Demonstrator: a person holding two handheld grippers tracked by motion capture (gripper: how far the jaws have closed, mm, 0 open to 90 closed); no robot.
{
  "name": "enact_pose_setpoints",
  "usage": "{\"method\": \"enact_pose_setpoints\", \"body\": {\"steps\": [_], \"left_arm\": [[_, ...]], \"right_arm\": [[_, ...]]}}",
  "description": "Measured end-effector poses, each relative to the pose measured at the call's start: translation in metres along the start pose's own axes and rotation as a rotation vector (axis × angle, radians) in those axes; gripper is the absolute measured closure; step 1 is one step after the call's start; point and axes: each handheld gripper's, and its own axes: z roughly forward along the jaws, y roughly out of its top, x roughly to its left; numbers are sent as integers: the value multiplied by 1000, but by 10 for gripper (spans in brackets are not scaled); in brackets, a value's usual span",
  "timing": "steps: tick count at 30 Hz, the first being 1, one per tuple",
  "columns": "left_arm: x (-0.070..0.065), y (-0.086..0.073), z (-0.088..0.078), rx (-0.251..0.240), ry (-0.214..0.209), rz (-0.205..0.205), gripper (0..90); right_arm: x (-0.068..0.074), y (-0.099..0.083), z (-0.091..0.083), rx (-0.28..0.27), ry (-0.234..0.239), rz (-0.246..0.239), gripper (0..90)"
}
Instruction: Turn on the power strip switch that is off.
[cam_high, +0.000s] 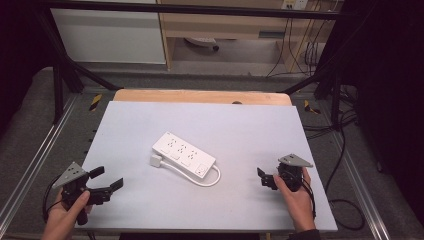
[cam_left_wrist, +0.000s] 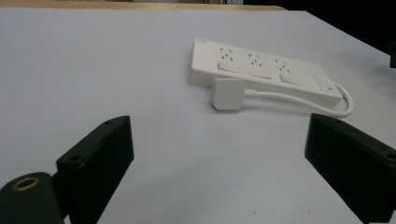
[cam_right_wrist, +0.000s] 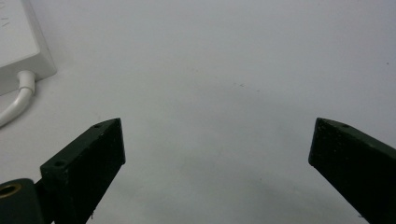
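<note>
Nearest the high camera, the left hand-held gripper (cam_high: 109, 179) rests at the near left corner of the worktop (cam_high: 150, 210). Its jaws are spread wide with nothing between them. The right hand-held gripper (cam_high: 262, 176) sits at the near right edge, jaws likewise spread and empty, as the right gripper view shows.

The strip (cam_high: 183, 154) lies diagonally at the centre of the worktop, well apart from both grippers. It is a white, smooth, rectangular plastic block with three socket groups and a switch at one end. Its round white cord (cam_high: 212, 180) loops from the switch end back along the near side to the square plug (cam_high: 155, 161), which lies just beside the strip.

Judgement: both grippers point toward the strip, ready for an approach. The worktop is matte pale grey.
</note>
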Motion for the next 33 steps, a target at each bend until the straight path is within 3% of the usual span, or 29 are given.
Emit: {"method": "enact_pose_setpoints", "body": {"steps": [17,24,33], "left_arm": [[0,3,-3,-22,-3,5,78],[-1,6,-6,-57,-10,-7,77],[-3,12,-3,-67,-2,11,73]], "right_arm": [[-1,2,0,-2,14,19,40],[0,2,1,-2,15,12,37],[1,3,0,-8,24,26,37]]}}
